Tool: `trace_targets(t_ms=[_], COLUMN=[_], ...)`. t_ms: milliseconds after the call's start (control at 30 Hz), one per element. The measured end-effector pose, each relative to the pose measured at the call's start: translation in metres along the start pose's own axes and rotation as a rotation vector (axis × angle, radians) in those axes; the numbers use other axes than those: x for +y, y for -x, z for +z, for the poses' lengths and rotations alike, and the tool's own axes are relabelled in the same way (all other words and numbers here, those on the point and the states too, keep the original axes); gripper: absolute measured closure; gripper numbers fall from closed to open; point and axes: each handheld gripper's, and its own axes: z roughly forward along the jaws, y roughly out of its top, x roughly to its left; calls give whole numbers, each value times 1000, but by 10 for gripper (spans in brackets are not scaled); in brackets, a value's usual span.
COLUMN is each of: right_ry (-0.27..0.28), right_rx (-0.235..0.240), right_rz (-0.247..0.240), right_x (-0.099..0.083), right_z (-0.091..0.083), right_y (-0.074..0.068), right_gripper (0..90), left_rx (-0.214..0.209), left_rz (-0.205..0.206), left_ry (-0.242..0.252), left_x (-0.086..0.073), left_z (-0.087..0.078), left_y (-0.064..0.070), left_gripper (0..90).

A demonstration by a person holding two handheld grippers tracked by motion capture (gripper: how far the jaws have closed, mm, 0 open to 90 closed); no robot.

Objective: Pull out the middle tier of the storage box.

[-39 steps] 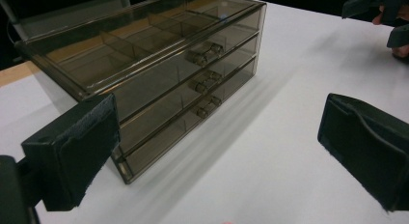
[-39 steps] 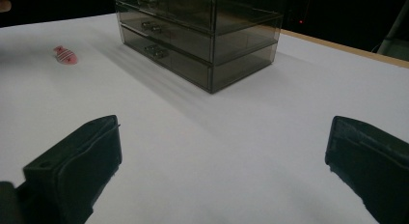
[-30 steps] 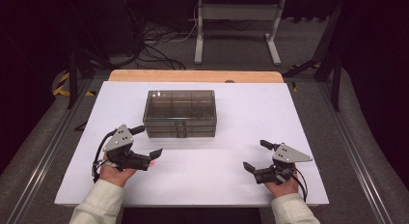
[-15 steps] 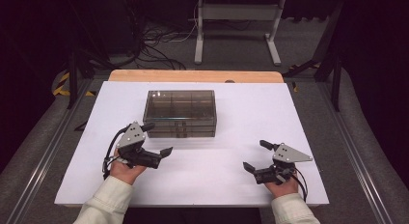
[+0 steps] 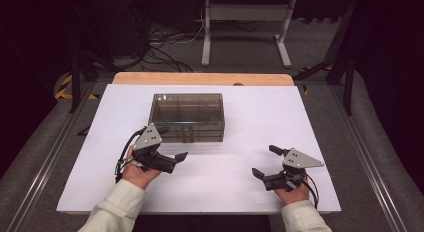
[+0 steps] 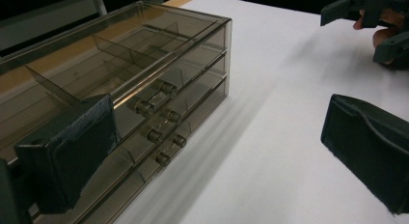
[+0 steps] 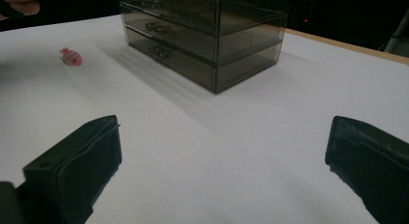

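A smoky see-through drawer box (image 5: 187,117) with three shut drawers stands at the table's middle. My left gripper (image 5: 171,143) hovers open just in front of the box's left end. In the left gripper view, its jaws (image 6: 222,151) stand wide apart, the left one close beside the box (image 6: 144,89) with its small knobs (image 6: 159,132). My right gripper (image 5: 266,162) is open near the front right, apart from the box. Its jaws (image 7: 222,166) face the box (image 7: 207,35) across bare table. A small pink striped fish-shaped piece (image 7: 71,56) lies on the table in front of the drawers.
The white table top (image 5: 280,117) has a wooden strip (image 5: 200,78) along its far edge. Beyond it are a metal stand (image 5: 245,27) and cables (image 5: 160,42) on the floor. Grey padded rails (image 5: 380,142) run along both sides.
My left gripper has moved right, toward the front of the drawer box. The right gripper has stayed still.
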Motion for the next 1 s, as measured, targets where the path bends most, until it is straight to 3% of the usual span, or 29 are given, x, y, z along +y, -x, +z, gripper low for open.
trace_targets(t_ms=[233,333,500,600,633,667,700,800,900,933,1000], right_ry=[0,1,0,0,0,-1,-1,-1,-2,-2,-2], right_rx=[4,9,9,10,10,10,10,11,13,13,13], right_rz=[4,9,11,11,11,11,11,12,11,11,11], right_x=[0,0,0,0,0,0,0,0,0,0,0], right_z=[0,0,0,0,0,0,0,0,0,0,0], right_y=[0,0,1,1,1,1,1,1,1,1,1], right_gripper=[0,0,0,0,0,0,0,0,0,0,0], left_rx=[-11,-2,18,54,54,77,84,98,136,136,175], left_rz=[-6,-17,-1,58,58,101,119,150,220,220,273], left_ry=[-9,-11,-22,-42,-42,-57,-63,-71,-97,-97,-109], left_x=[2,3,4,4,4,5,6,8,11,11,11], left_z=[9,10,10,10,10,10,9,9,9,9,8], left_y=[2,2,2,3,3,6,6,9,12,12,15], left_gripper=[26,43,83,95,97,97,97,97,109,116,135])
